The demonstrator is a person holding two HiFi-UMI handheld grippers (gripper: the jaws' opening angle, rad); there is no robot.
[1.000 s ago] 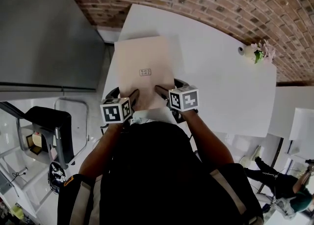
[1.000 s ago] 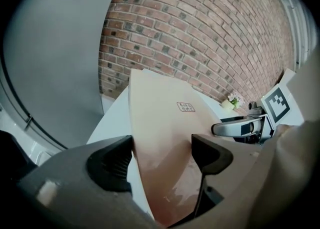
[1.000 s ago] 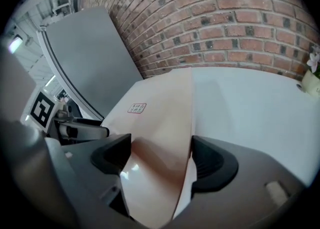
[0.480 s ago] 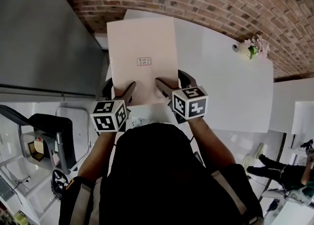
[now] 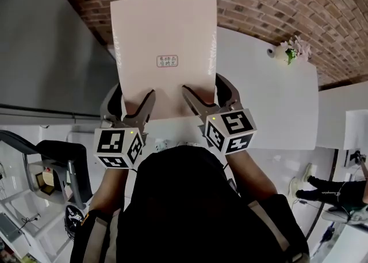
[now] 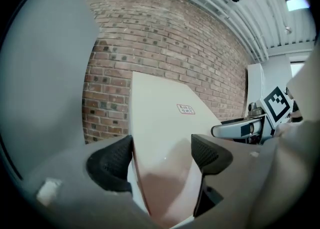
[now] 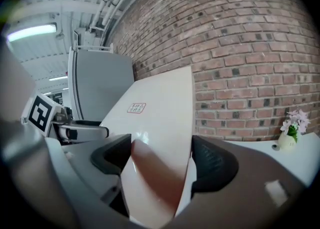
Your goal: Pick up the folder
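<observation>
A pale pink folder [image 5: 164, 38] with a small label is held up off the white table [image 5: 270, 101], tilted toward the brick wall. My left gripper [image 5: 131, 98] is shut on its lower left corner and my right gripper [image 5: 204, 86] on its lower right corner. The left gripper view shows the folder [image 6: 165, 123] slanting between the dark pads of the left gripper [image 6: 162, 155]. Across the sheet shows the right gripper [image 6: 245, 128]. In the right gripper view the folder [image 7: 160, 118] lies likewise between the pads of the right gripper [image 7: 161, 155].
A small vase of flowers [image 5: 290, 52] stands at the table's far right by the brick wall [image 5: 276, 3]. A tall grey cabinet [image 5: 52, 43] fills the left side. A dark chair [image 5: 52, 153] stands below it, left of me.
The folder has come up off the table and nearer the camera, more upright now. Both grippers rose with it and kept hold of its lower corners.
</observation>
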